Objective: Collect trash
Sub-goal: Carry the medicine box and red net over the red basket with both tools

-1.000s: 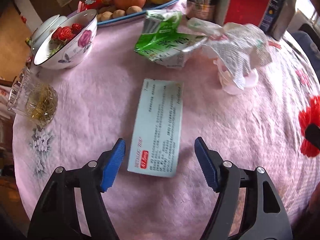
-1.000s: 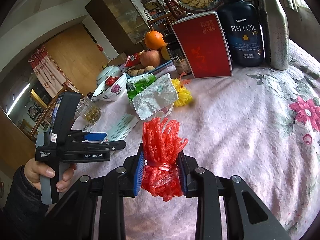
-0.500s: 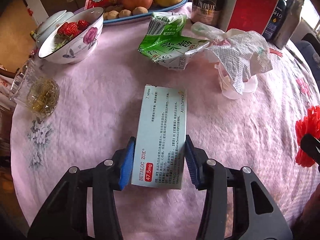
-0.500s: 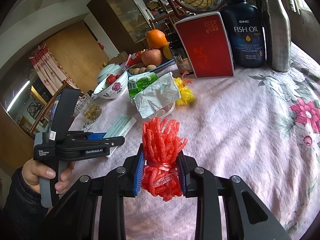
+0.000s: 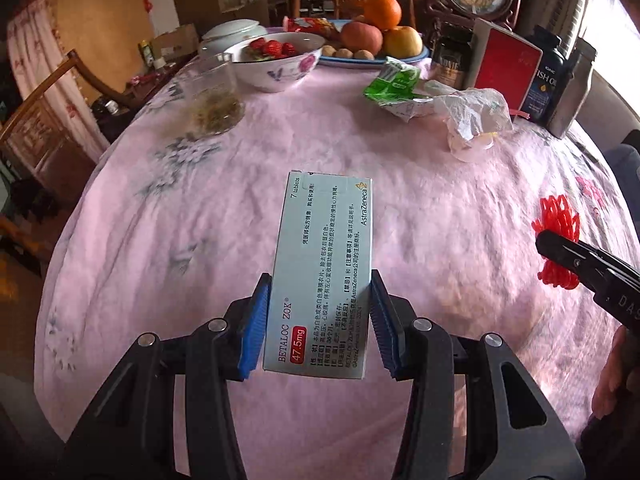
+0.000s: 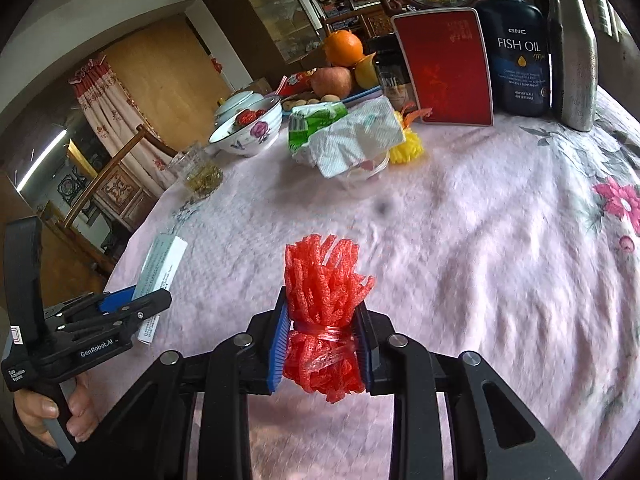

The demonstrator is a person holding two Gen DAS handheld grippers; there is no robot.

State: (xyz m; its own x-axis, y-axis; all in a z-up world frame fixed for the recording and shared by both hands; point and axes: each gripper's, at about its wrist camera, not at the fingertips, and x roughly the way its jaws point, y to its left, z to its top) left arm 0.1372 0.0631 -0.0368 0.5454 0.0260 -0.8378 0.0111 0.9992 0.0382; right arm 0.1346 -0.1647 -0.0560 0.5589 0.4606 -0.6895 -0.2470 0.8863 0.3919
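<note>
My left gripper [image 5: 316, 324] is shut on a pale blue medicine box [image 5: 326, 268], held lifted above the pink tablecloth. The same box [image 6: 160, 264] shows edge-on at the left of the right wrist view, in that gripper [image 6: 124, 300]. My right gripper [image 6: 322, 348] is shut on a red foam fruit net [image 6: 324, 312], which also appears at the right edge of the left wrist view as the red net [image 5: 558, 220]. On the table lie a green wrapper [image 5: 394, 86], a crumpled paper towel [image 5: 476, 110] over a pale plastic cup [image 5: 466, 148], and a yellow foam net [image 6: 406, 148].
A strawberry bowl [image 5: 276, 64], a glass [image 5: 214, 100], a fruit plate [image 5: 380, 60], a red box [image 5: 506, 64], a fish oil bottle [image 6: 516, 48] and a metal flask [image 6: 572, 56] stand along the far side. A wooden chair [image 5: 48, 120] is at the left. A hand [image 6: 48, 412] grips the left tool.
The left gripper went from open around the flat-lying box to shut on it, then lifted it off the cloth and pulled back. The right gripper drifted a little, still holding the red net.
</note>
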